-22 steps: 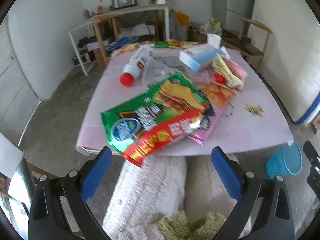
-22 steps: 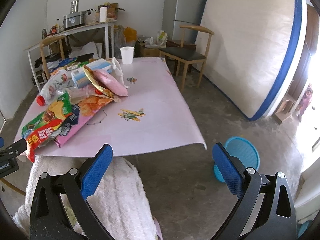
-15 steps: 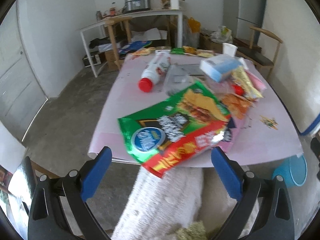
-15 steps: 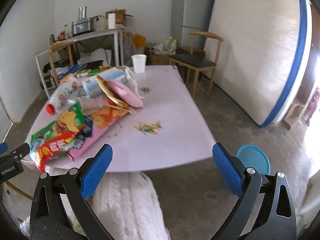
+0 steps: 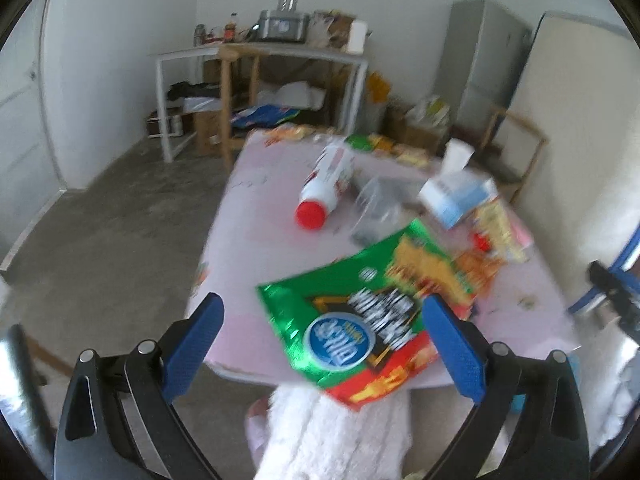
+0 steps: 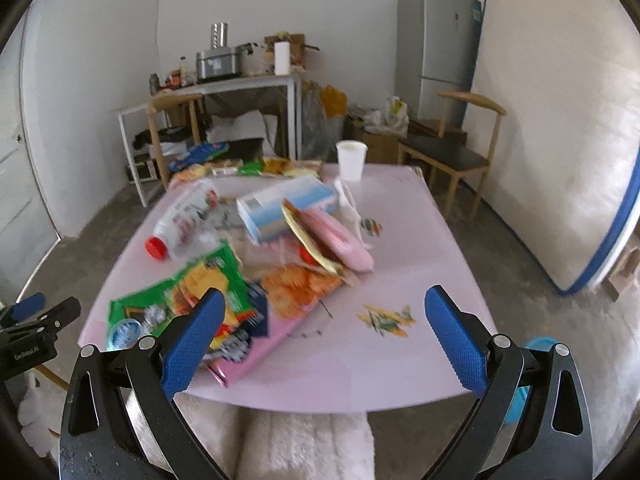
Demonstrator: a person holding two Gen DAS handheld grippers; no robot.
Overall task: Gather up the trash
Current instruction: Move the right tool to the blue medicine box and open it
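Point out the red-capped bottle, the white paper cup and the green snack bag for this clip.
red-capped bottle (image 5: 326,188): left wrist view, on its white label body.
white paper cup (image 6: 351,160): right wrist view, on its side wall.
green snack bag (image 5: 352,312): left wrist view, on the printed front, near the table's edge.

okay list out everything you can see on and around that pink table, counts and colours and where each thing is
table: one, pink top, centre of room
green snack bag: one, green with a red strip, near edge of the table, overhanging
orange snack wrapper: one, orange, mid table
bottle: one, white with red cap, lying on its side, table's left part
tissue box: one, white and blue, mid table
pink pouch: one, pink, leaning by the box
paper cup: one, white, upright at far edge
bin: one, blue, on the floor, mostly hidden behind the right gripper
wooden chair: one, dark seat, beyond the table
fridge: one, grey, back wall
left gripper: one, blue pads, open
right gripper: one, blue pads, open
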